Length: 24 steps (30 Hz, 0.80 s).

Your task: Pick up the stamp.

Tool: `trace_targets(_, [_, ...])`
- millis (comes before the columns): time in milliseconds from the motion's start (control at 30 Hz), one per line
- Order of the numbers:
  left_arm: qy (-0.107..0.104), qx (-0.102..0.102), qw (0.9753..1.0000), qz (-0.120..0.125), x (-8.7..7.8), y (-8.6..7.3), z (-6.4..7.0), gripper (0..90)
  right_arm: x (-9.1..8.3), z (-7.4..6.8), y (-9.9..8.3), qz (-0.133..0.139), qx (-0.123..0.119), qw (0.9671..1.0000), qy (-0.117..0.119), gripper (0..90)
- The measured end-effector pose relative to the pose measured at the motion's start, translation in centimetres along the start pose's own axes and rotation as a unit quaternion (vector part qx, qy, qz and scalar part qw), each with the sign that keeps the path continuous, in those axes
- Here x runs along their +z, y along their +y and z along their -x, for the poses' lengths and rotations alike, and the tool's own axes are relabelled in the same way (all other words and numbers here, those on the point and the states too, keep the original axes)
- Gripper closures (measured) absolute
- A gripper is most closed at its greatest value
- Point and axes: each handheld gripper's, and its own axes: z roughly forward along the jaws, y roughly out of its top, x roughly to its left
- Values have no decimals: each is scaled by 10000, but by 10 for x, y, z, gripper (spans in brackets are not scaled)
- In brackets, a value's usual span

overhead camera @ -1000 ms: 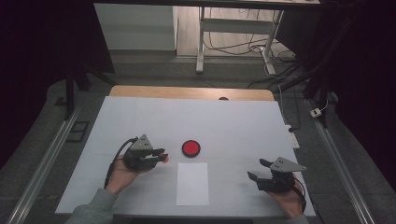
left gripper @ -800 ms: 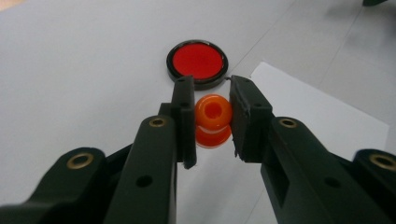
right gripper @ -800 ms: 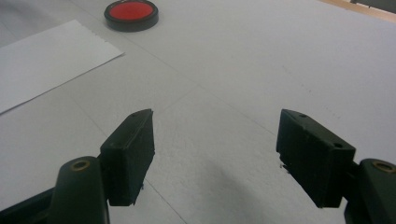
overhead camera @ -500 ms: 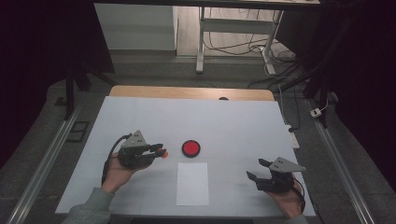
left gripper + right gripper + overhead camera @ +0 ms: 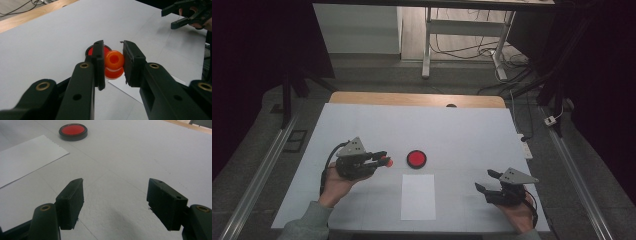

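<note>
Now the left gripper (image 5: 113,62) clamps a small orange plastic spool (image 5: 114,64), half hiding the round black-rimmed red dish (image 5: 416,158); right gripper (image 5: 115,205) gapes wide, holding nothing, beside the white paper sheet (image 5: 418,196)

The left hand-held gripper (image 5: 384,159) is showing a black body topped by a grey three-cornered plate, with a black cable looping off its back. Its two jaws are looking like flat black blocks on chunky arms, each carrying a brass-ringed rivet and a plain round hole. The right hand-held gripper (image 5: 488,181) is wearing the same black finish, grey plate and brass rivets. A grey-green sleeve (image 5: 307,225) is covering the left forearm
</note>
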Motion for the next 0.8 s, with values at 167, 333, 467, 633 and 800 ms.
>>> trace_targets(167, [-51, 1, 10000, -3, 4, 2, 0, 723, 1, 0, 0, -34, -20, 10000, 12, 293])
trace_targets(333, [-137, 37, 9999, -1, 11, 8, 4, 722, 0, -1, 1, -19, -24, 10000, 4, 293])
trace_targets(467, [-206, 76, 9998, -10, 17, 13, 7, 722, 1, -1, 0, -1, -30, 10000, 10, 293])
trace_targets(633, [-287, 103, 9995, -28, 25, 17, 10, 722, 1, 0, 0, -10, -26, 10000, 11, 293])
trace_targets(800, [-389, 141, 9991, -58, 33, 22, 13, 722, 1, -1, 1, 11, -46, 10000, 18, 293])
